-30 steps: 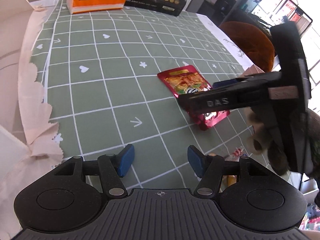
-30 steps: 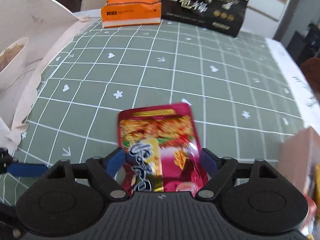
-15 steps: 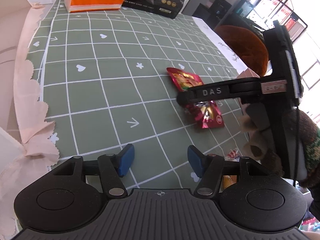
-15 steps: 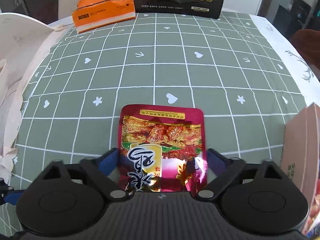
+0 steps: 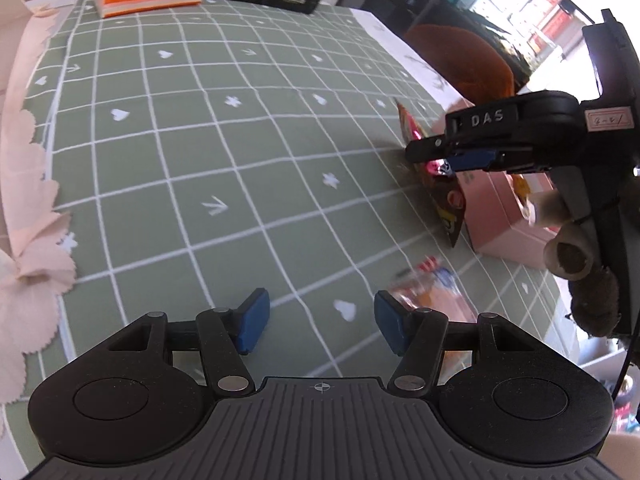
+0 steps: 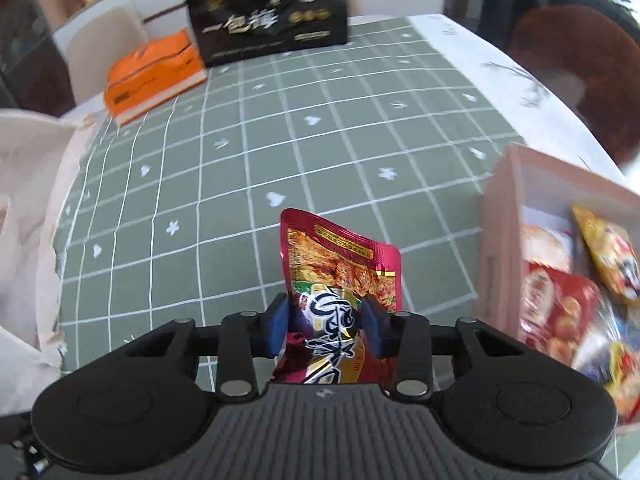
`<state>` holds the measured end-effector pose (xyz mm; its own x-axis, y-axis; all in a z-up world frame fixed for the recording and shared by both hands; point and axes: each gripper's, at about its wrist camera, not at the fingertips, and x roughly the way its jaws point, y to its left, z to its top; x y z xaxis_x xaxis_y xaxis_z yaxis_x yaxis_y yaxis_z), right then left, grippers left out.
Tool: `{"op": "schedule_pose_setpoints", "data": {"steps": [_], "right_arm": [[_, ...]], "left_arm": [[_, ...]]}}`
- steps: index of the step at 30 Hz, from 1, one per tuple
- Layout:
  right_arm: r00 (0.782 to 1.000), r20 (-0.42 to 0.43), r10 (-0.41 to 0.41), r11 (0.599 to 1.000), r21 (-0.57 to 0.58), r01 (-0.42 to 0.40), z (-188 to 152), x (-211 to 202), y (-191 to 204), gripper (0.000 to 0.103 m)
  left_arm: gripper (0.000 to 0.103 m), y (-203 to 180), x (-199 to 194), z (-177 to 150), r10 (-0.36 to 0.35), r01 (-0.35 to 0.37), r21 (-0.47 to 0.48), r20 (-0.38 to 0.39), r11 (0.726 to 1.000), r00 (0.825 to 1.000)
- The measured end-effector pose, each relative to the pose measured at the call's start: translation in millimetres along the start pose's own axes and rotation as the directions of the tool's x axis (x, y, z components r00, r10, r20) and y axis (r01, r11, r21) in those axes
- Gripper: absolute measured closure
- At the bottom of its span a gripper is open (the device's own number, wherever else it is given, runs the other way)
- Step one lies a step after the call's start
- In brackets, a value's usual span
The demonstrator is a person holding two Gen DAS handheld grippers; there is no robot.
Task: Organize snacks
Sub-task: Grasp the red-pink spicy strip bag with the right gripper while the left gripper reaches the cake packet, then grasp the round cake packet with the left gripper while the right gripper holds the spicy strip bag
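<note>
Since the earlier frame, the red snack pouch (image 6: 344,276) had left the green checked tablecloth (image 6: 320,128) where it lay flat. The right gripper (image 6: 326,322), jaws just closed, pinched its lower part at lower centre, long axis pointing up-frame, top edge buckled. The pink box (image 6: 504,216) of snacks stood at right. The left gripper (image 5: 320,322) remained spread, holding nothing.
</note>
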<state>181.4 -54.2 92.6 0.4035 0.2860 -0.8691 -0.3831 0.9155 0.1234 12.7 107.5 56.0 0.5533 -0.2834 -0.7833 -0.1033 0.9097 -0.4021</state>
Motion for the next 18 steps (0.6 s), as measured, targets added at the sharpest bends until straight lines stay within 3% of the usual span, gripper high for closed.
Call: {"op": "schedule_pose_setpoints", "data": {"steps": [6,12,18], "right_arm": [[1.000,0.005,-0.011,1.000,0.017,0.011,-20,-12,-14,0.066],[1.000,0.006,0.009,1.000,0.011,-0.009,-52,-29,-9,0.066],[1.000,0.021,0.007,1.000,0.002,-0.007,-72,-40,-11,0.066]], "left_arm": [[0.040,-24,-4,-8,-0.021,0.022,0.053,-0.002,0.998,1.000],[0.040,-59,-1,-20,-0.043,0.048,0.190,-0.030,0.981,0.999],[0.039,-97,22,-30,0.041,-0.022,0.346,-0.046,0.938,0.998]]}}
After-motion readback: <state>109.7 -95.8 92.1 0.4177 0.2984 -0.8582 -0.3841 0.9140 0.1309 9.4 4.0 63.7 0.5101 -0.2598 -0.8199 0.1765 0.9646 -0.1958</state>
